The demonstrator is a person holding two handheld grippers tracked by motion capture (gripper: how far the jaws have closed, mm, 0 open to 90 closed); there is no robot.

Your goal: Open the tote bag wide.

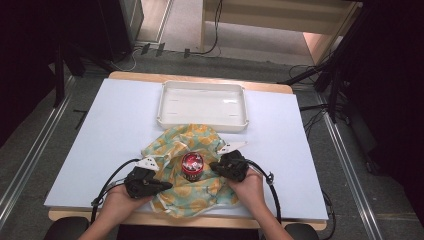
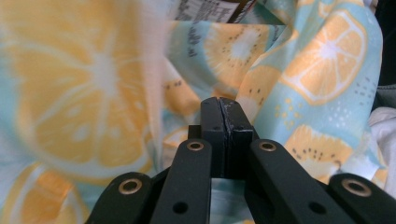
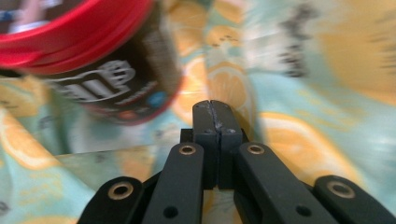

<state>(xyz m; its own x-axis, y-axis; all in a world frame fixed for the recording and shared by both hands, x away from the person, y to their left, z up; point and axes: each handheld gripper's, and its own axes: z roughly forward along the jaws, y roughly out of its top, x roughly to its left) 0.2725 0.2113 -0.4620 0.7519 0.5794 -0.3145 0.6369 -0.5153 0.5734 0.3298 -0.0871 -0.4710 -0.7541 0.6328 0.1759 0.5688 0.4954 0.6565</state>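
My jar [image 1: 192, 166] stands in the middle of the fruit cloth [image 1: 200, 137] on the near tabletop [image 1: 115, 120]. My left tool [image 1: 159, 186] and right tool [image 1: 216, 165] are both pressed together, pinching nothing I can see. I should grab cloth edges gently, so the jar stays up.

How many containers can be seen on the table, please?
2: a white tray at the far middle of the table, and a red-lidded can standing on the fruit-print cloth nearer the person. The cloth's folds may hide something.
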